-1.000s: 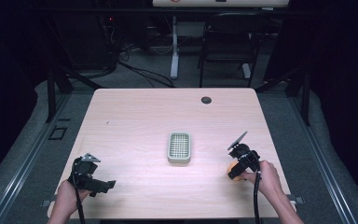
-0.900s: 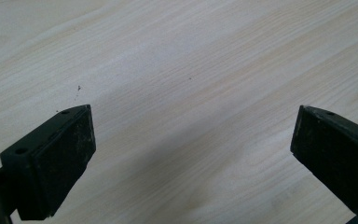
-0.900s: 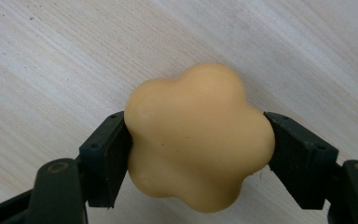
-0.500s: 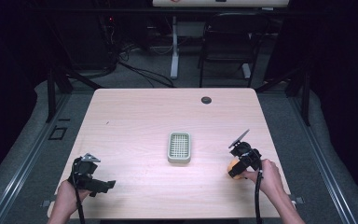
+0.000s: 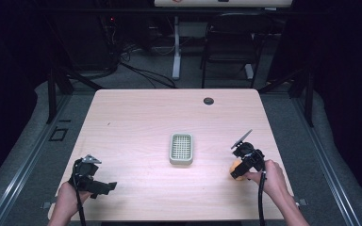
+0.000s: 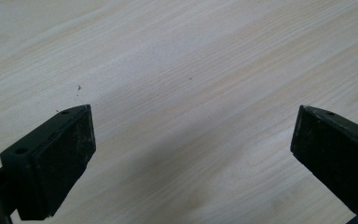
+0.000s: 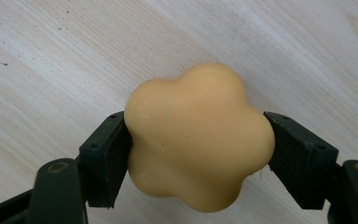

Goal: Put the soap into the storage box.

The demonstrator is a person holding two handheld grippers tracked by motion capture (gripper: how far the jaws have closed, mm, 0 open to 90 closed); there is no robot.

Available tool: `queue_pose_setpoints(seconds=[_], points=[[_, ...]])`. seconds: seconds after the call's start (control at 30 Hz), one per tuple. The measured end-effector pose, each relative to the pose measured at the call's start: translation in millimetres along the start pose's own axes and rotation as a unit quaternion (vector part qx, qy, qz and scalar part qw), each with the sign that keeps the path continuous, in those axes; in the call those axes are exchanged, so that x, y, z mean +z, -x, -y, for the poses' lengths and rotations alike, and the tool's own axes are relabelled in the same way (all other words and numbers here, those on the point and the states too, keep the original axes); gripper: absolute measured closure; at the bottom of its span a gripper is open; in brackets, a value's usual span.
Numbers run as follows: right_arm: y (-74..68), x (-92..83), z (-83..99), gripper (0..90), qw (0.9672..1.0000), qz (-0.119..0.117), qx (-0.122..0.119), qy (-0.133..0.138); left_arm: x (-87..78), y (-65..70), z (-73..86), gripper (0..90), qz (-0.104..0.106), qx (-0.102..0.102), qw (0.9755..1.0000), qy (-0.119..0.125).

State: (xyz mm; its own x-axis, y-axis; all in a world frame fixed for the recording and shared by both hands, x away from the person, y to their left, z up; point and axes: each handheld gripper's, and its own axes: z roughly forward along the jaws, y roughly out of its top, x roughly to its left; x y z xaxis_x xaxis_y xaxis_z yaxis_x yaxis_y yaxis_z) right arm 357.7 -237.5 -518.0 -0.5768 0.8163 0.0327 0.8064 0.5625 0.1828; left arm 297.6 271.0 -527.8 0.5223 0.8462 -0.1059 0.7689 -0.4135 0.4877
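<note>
Right gripper view: the orange flower-shaped soap-like lump (image 7: 198,142) is seen clamped between the pads of the right claw (image 7: 198,154), just over the pale wood-grain counter (image 7: 51,56). In the high view it sits at about four o'clock from the grey-green slotted tray (image 5: 181,149), well apart. Because the pads bear on rounded lobes, the lump could be squeezed out or rotated if tilted. The left claw (image 6: 191,154) is held released, with nothing between its pads. Whether the lump's underside touches the counter cannot be told; its material is uncertain.
</note>
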Motion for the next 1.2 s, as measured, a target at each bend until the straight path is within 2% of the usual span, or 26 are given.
queue_pose_setpoints(seconds=[0.3, 0.4, 0.77, 0.8, 0.87, 0.9, 0.97, 1.0, 1.17, 1.2], points=[[-3.0, -4.2, -1.0, 26.5, 1.0, -0.003, -0.006, 0.0, -0.1, -0.2, 0.0, 0.1, 0.0, 0.0, 1.0, 0.0], [-2.8, -7.2, -1.8, 26.5, 0.9999, 0.0, -0.014, -0.008, 0.0, 0.0, 0.0, 0.2, 0.0, -0.001, 1.0, 0.0], [-7.7, -11.5, -10.2, 26.5, 0.9999, 0.004, -0.014, 0.009, -0.3, -0.3, 0.3, 0.2, 0.001, -0.002, 1.0, 0.001], [-7.1, -13.6, -11.9, 26.5, 0.9997, 0.004, -0.024, -0.002, -0.5, -0.3, 0.3, 0.1, 0.002, -0.002, 1.0, 0.0], [-10.1, -11.0, -11.9, 26.5, 0.9998, 0.0, -0.008, 0.02, -0.4, -0.4, 0.4, 0.1, 0.0, -0.003, 1.0, 0.001], [-8.9, -13.8, -14.2, 26.5, 0.9998, 0.003, -0.022, 0.003, -0.5, -0.5, 0.5, 0.2, 0.0, -0.003, 1.0, 0.001], [-10.5, -13.5, -15.4, 26.5, 0.9998, 0.003, -0.016, 0.014, -0.2, -0.4, 0.5, 0.1, 0.0, -0.003, 1.0, 0.001], [-9.8, -15.5, -17.4, 26.5, 0.9997, 0.005, -0.025, 0.006, -0.2, -0.3, 0.5, 0.2, 0.001, -0.002, 1.0, 0.001], [-13.8, -19.4, -24.5, 26.5, 0.9995, 0.003, -0.028, 0.012, -0.5, -0.3, 1.2, 0.2, -0.002, -0.004, 1.0, 0.001], [-14.5, -20.9, -27.0, 26.5, 0.9994, 0.002, -0.035, 0.007, -0.5, -0.6, 1.2, 0.2, -0.002, -0.003, 1.0, 0.001]])
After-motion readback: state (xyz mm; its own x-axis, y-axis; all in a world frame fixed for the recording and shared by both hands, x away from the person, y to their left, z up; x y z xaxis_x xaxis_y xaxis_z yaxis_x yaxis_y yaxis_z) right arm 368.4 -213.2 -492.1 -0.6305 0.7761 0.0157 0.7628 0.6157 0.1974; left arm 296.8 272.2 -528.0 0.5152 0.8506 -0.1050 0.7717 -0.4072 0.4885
